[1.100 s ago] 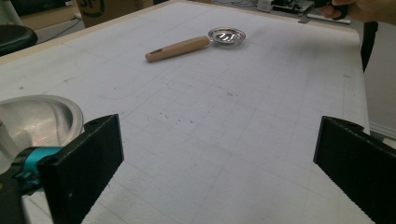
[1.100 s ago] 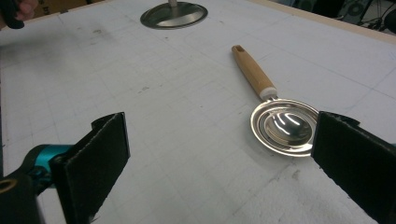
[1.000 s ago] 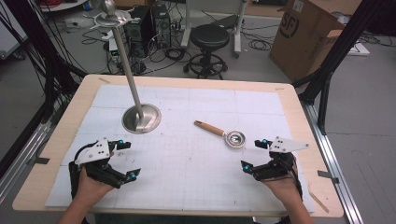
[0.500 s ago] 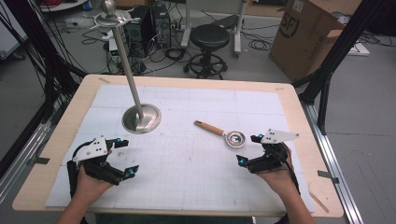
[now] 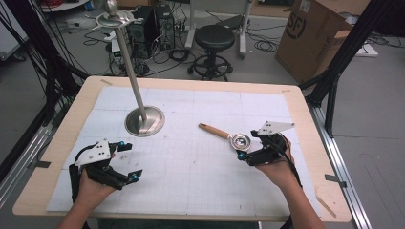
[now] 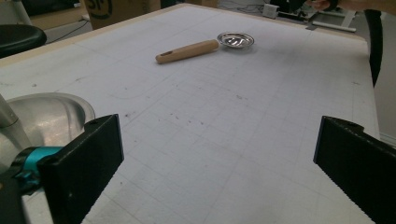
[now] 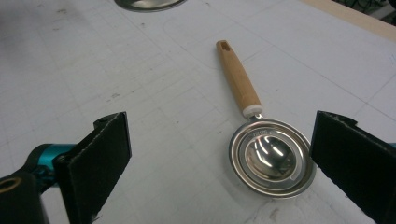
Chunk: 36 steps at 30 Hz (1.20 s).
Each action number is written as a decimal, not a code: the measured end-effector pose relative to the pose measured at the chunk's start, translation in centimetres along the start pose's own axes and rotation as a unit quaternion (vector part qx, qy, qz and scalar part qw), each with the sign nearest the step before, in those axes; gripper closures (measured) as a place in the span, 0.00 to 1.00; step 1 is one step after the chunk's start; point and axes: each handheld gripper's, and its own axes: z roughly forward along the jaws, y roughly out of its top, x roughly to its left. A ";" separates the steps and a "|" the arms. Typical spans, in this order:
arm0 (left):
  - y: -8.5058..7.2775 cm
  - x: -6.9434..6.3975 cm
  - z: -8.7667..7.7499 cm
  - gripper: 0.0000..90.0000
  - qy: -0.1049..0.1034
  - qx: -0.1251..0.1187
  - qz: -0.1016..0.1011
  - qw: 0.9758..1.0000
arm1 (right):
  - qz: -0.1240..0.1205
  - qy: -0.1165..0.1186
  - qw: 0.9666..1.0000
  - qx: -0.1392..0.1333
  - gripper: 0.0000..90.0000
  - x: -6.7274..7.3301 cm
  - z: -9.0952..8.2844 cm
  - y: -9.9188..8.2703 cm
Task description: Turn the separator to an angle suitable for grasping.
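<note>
A measuring scoop (image 5: 224, 135) with a wooden handle and a round metal bowl lies on the white gridded mat (image 5: 191, 167), right of centre. Its bowl points toward my right gripper (image 5: 246, 144), which is open and low over the mat just beside the bowl. In the right gripper view the scoop (image 7: 268, 156) lies between the spread jaws of the right gripper (image 7: 227, 149), nearer the right one, touching neither. My left gripper (image 5: 129, 161) is open near the front left, holding nothing. From the left gripper (image 6: 219, 177) the scoop (image 6: 205, 45) shows far off.
A metal stand (image 5: 144, 120), with a round base, a tall thin pole and hooks at the top, stands at the mat's back left; its base (image 6: 46, 116) is close to the left gripper. Beyond the table are a stool (image 5: 216, 38) and a cardboard box (image 5: 310, 33).
My right gripper has moved forward and left until its jaws flank the scoop's bowl. The left gripper has shifted slightly. The scoop and the stand have not moved.
</note>
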 end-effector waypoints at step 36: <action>-0.1 0.2 0.2 0.02 0.010 0.004 0.003 1.000 | -0.010 0.001 0.989 0.148 0.23 -3.4 7.6 5.9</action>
